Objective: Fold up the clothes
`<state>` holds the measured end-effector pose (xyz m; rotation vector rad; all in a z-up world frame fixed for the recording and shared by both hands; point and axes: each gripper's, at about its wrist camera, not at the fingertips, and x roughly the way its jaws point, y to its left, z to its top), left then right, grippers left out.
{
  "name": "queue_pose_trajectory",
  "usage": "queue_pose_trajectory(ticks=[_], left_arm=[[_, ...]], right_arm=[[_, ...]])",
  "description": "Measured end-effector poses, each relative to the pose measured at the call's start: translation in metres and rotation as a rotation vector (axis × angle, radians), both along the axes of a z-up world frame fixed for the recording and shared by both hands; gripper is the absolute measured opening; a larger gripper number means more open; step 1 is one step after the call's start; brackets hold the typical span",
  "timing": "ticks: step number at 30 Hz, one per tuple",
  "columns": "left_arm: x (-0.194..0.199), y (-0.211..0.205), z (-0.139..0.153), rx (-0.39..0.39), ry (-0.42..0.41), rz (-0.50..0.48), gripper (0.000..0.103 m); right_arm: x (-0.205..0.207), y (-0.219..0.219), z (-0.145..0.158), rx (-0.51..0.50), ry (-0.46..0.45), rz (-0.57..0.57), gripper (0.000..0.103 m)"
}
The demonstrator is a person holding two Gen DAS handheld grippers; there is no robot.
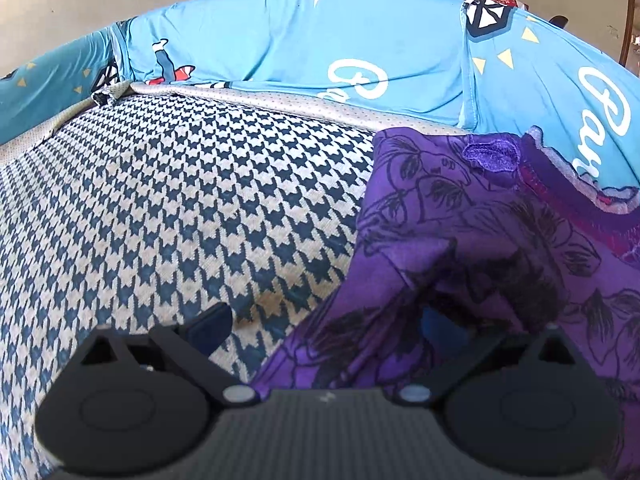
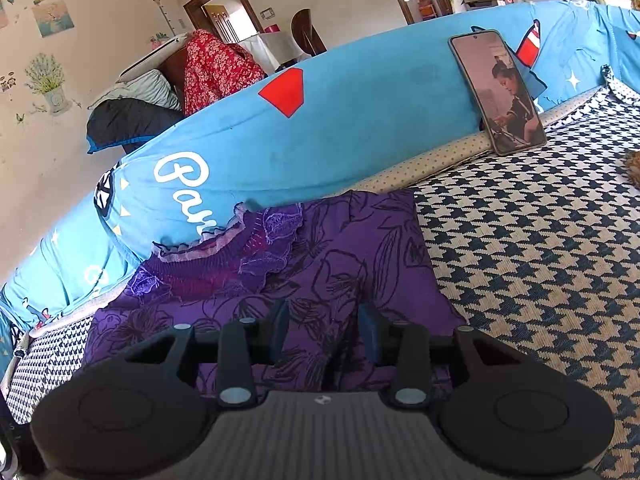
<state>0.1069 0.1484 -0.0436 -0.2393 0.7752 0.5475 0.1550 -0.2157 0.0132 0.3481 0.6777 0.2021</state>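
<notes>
The right tongs (image 2: 325, 330) stand partly apart over the one purple garment (image 2: 352, 256), fabric between them, not pinched. The left tongs (image 1: 320, 320) gape wide, one finger under its edge. It lies on the houndstooth sofa seat (image 2: 540, 248), against the blue backrest (image 2: 360, 120) where one phone (image 2: 498, 92) leans.

White "Par" on blue sofa cover (image 2: 320, 128)

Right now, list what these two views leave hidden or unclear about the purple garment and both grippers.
- Left wrist view: the purple garment drapes over the left gripper, hiding its right finger.
- Right wrist view: the right gripper body cuts off the garment's near edge.
- Either view: the garment's full outline is cut off.
</notes>
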Motion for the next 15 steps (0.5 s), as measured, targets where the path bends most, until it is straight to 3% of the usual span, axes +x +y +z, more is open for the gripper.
queue_pose_trajectory(ticks=[6,15], left_arm=[[-0.001,0.002,0.007,0.100,-0.020,0.073,0.101],[-0.022,0.033,0.020,0.097,-0.053,0.193,0.103]], right_arm=[[0.004,0.007,-0.004,-0.004,0.013,0.013,0.037],[0.006,0.019,-0.009,-0.017,0.025,0.034,0.037]])
